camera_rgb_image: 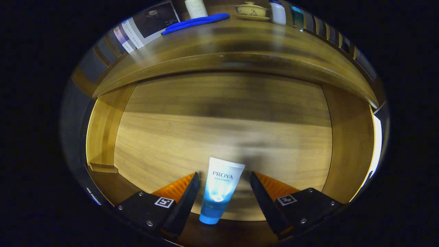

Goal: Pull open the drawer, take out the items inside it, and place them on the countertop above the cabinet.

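So the wooden drawer (103,137) is already pulled open, and we're at the take-stuff-out step. Going left to right: the drawer's left wall, then the gripper (224,178) hanging low over the drawer floor with its fingers spread apart, not pressing on anything. Sitting right between them is the white-to-blue plastic squeeze tube (219,192), lying on the drawer bottom with its blue cap end pointing back toward the camera; there's a gap on each side, so it's not grasped yet. Past that, the drawer's right wall. Next move, I'd guess, is just closing the fingers on the tube body evenly so it doesn't squirt out sideways, then lifting it up to the glossy wooden countertop (240,37) above. Up there I can see a long blue flat thing (195,22), a pale cylinder container (196,8), a cream lidded teacup on a saucer (251,11) and a white bottle (277,13). Writing-wise, the tube reads "PROYA", with a smaller line under it I can't make out.
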A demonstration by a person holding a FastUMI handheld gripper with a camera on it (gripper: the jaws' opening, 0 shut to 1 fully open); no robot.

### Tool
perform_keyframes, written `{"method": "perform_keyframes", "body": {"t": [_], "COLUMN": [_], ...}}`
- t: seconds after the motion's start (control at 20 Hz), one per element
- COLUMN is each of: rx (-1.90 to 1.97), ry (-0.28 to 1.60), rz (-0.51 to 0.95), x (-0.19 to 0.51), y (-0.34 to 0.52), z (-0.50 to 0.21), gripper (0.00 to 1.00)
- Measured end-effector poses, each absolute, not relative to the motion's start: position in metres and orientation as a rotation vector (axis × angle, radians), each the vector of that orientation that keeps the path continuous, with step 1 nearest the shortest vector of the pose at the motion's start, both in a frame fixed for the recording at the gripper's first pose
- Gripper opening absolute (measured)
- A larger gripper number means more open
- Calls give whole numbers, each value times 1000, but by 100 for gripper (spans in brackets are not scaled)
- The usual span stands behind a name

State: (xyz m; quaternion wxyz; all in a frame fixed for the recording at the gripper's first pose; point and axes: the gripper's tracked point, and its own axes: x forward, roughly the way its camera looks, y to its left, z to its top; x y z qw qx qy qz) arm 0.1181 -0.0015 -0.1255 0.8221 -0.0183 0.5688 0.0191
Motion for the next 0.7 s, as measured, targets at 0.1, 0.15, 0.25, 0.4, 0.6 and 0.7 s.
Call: {"method": "perform_keyframes", "body": {"t": [0.1, 0.15, 0.25, 0.4, 0.6, 0.7], "rx": [-64, -87, -115, -121, -133, -130], "ry": [1204, 1202, 1198, 1175, 1102, 1061], "rz": [15, 12, 23, 61, 102, 132], "x": [119, 119, 118, 116, 120, 121], "y": [-7, -9, -12, -10, -6, 2], "z": [-127, -128, -131, -127, -121, -113], "gripper": [90, 87, 73, 62, 48, 45]}}
